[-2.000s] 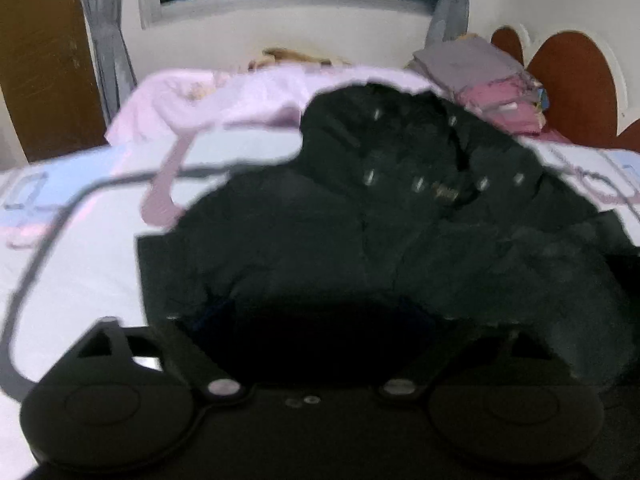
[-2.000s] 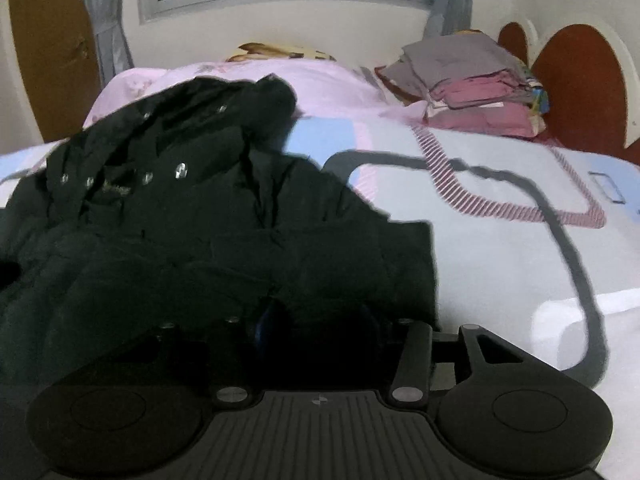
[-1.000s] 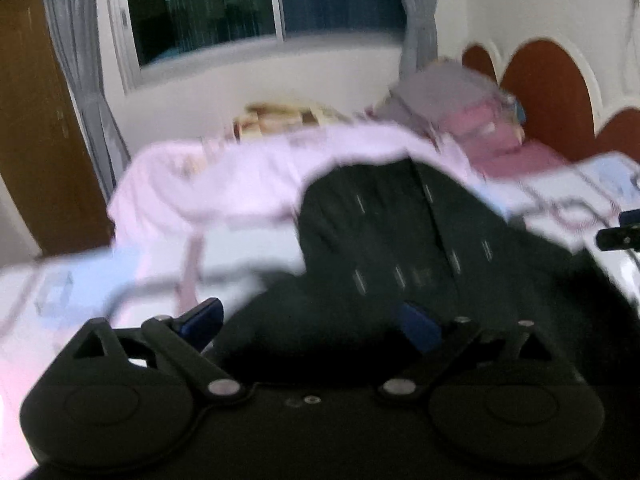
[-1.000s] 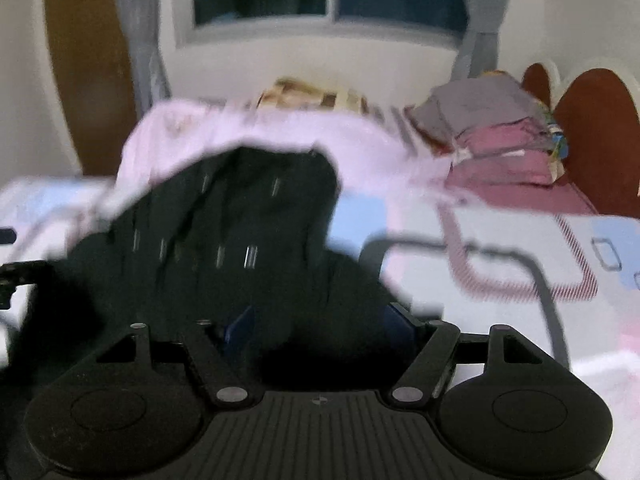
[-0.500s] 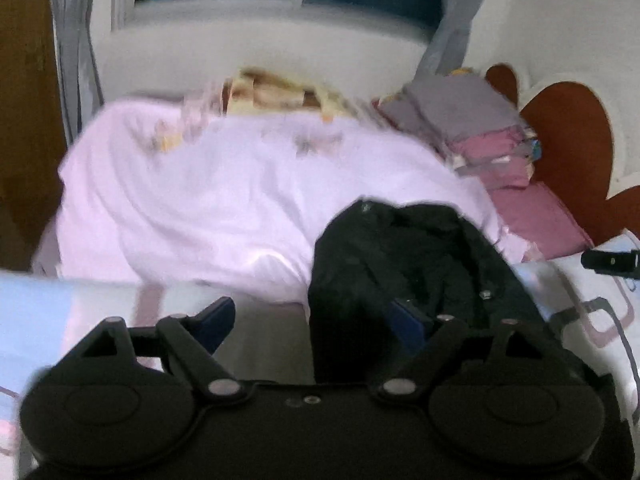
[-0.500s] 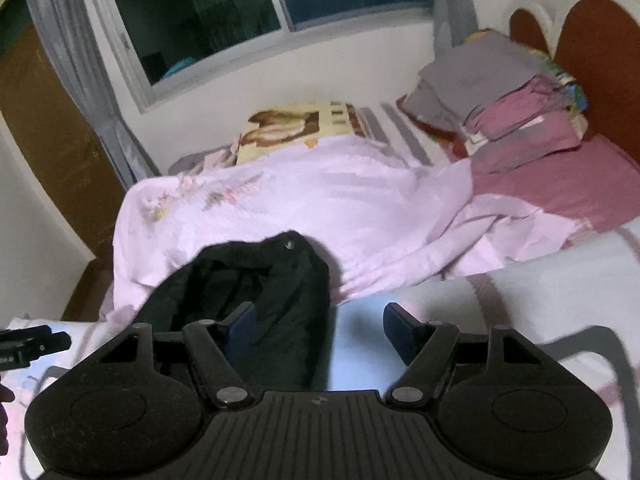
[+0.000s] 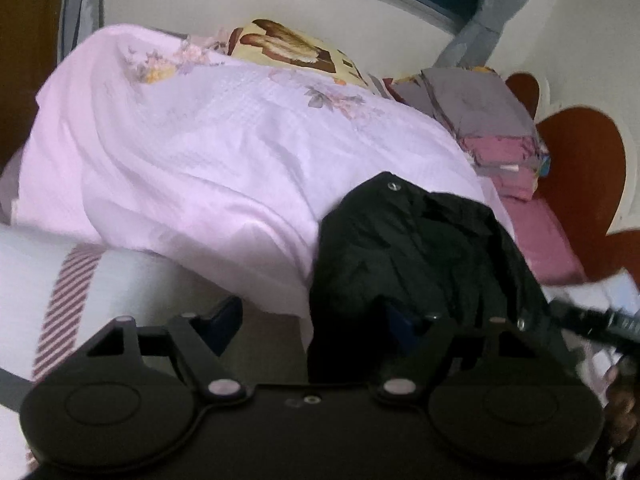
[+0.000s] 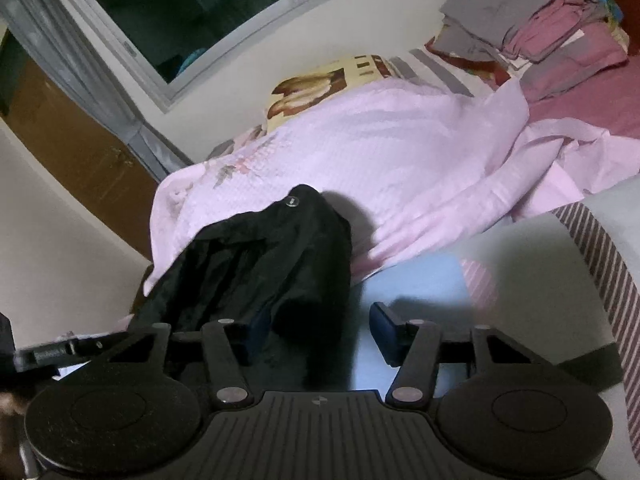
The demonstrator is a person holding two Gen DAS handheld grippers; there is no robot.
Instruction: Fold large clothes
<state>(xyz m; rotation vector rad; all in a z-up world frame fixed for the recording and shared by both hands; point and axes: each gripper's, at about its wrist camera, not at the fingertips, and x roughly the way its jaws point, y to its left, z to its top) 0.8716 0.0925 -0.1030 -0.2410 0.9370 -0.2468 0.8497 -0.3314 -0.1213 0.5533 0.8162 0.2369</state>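
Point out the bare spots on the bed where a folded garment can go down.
Free: pale sheet between the black jacket and the striped band, right gripper side; also sheet below the pink blanket, left of the jacket. Crowded: the far side, with the blanket and the folded stack.

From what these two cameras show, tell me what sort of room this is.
Most likely a bedroom. A bed with a patterned sheet fills the view, a rumpled pink blanket lies across it, and a scalloped brown headboard stands beside a stack of folded clothes. A black jacket rests on the blanket.
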